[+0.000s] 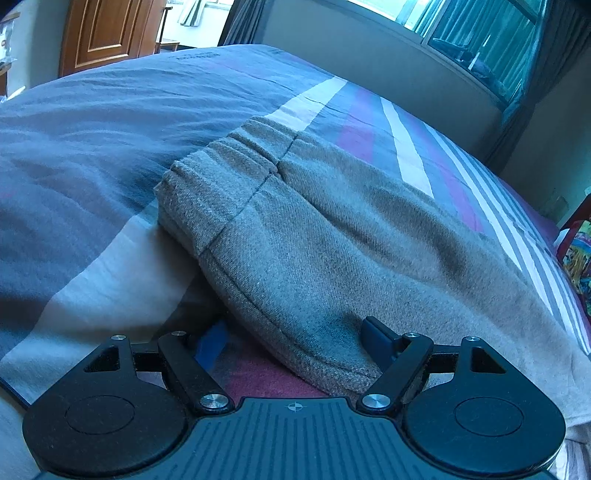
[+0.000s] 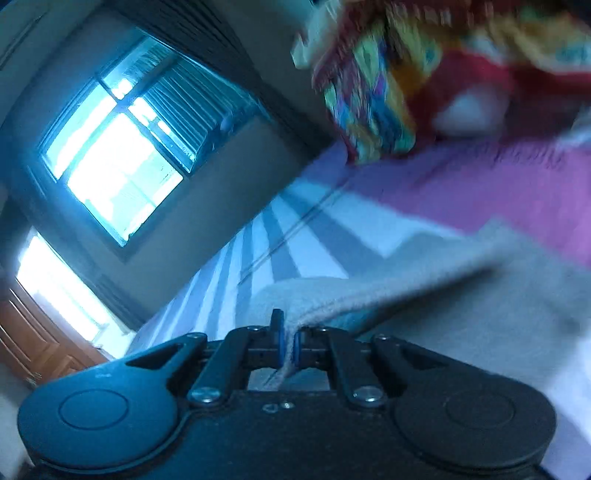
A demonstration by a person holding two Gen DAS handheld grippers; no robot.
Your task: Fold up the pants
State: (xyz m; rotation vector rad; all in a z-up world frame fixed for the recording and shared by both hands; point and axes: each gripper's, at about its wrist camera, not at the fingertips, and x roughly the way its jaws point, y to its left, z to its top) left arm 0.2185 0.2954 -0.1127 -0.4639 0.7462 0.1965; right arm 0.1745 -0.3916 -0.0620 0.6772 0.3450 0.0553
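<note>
Grey pants lie folded on the striped bed cover, waistband away from me. My left gripper is open and low over the near hem. One blue fingertip rests on the cloth, the other stands beside the hem over the cover. In the right wrist view, my right gripper is shut on a thin edge of the grey pants. The cloth is lifted off the bed and stretches away to the right. That view is tilted and blurred.
A colourful patterned cloth or bag sits at the bed's far side, also seen at the right edge as the patterned bag. A window and grey wall stand behind the bed, and a wooden door is at the back left.
</note>
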